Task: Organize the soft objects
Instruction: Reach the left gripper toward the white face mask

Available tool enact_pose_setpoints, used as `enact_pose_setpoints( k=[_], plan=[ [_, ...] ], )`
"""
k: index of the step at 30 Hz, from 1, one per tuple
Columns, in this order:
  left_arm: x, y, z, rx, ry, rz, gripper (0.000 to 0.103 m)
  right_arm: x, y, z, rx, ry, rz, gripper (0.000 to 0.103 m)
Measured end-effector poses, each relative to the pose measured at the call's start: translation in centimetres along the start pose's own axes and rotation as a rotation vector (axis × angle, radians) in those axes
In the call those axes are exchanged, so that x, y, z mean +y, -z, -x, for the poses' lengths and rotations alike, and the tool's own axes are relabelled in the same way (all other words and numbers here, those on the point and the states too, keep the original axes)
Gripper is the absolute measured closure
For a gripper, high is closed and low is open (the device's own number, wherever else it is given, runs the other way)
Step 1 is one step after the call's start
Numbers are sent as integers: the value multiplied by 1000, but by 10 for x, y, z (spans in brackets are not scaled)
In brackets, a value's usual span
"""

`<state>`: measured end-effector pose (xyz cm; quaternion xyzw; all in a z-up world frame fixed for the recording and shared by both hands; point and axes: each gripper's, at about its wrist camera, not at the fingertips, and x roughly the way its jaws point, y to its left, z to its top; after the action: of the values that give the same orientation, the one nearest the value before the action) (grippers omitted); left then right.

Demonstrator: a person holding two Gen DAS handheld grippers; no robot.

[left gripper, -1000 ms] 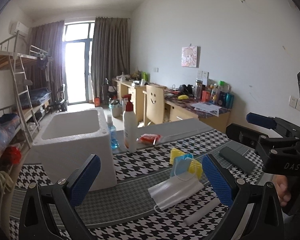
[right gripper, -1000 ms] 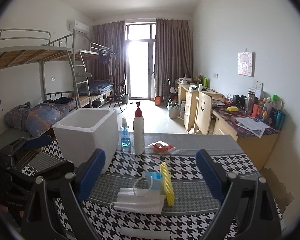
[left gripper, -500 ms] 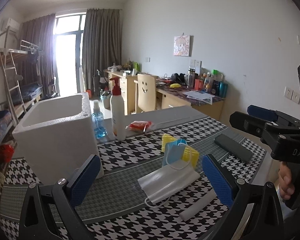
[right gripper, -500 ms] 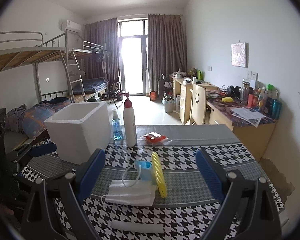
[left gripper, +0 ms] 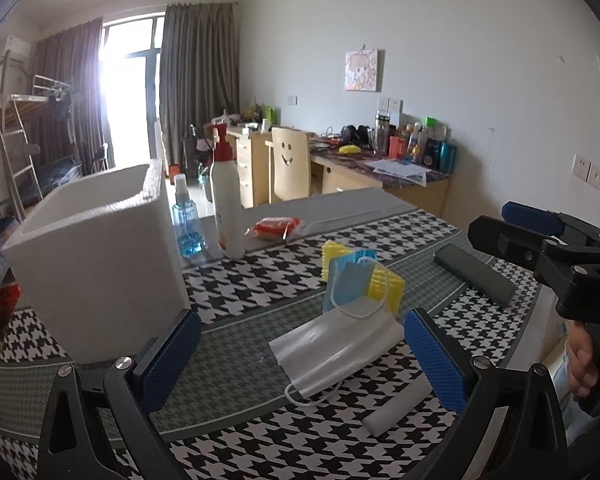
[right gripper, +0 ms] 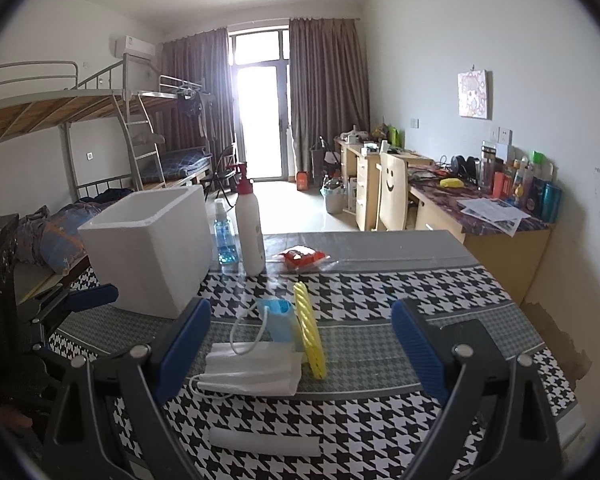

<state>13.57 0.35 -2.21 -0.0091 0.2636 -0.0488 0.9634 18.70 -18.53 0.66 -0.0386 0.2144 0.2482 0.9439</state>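
A white face mask [left gripper: 340, 350] [right gripper: 252, 368] lies on the houndstooth table, with a blue mask [left gripper: 346, 284] [right gripper: 278, 320] and a yellow ridged sponge [left gripper: 380, 280] [right gripper: 310, 336] just behind it. A white foam box [left gripper: 96, 256] [right gripper: 152, 248] stands open at the left. My left gripper [left gripper: 300, 364] is open and empty, above the table just short of the white mask. My right gripper [right gripper: 300, 348] is open and empty, above the masks and sponge; it also shows at the right of the left wrist view [left gripper: 540, 236].
A white roll [left gripper: 396, 408] [right gripper: 264, 442] lies near the front edge. A white pump bottle [left gripper: 226, 204] [right gripper: 250, 228], a blue spray bottle [left gripper: 186, 224] [right gripper: 224, 236] and a red packet [left gripper: 276, 227] [right gripper: 304, 258] stand behind. A dark flat case [left gripper: 474, 274] lies at the right.
Both grippers have drifted to the right and a little nearer the masks; the box and bottles shifted left in both views. Both stay open. Nothing on the table has moved.
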Motion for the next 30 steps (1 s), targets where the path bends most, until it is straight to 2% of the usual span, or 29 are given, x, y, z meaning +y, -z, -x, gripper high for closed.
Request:
enact_pose_setpoints(
  k=[14,21,28,30],
  plan=[
    [-8,12,-36,88,25,-33,1,-14,14,-23,67,11,-18,9],
    [-13,17,-57,148,44,-63,14,-22,19,-32,89,6,-35,9],
    [-16,20,-79,206,60,-54,16,-26,23,-40,104,-5,-42,9],
    [-17,21,-85,226,75,-49,23,-27,24,-43,111,-8,-46,9]
  ],
)
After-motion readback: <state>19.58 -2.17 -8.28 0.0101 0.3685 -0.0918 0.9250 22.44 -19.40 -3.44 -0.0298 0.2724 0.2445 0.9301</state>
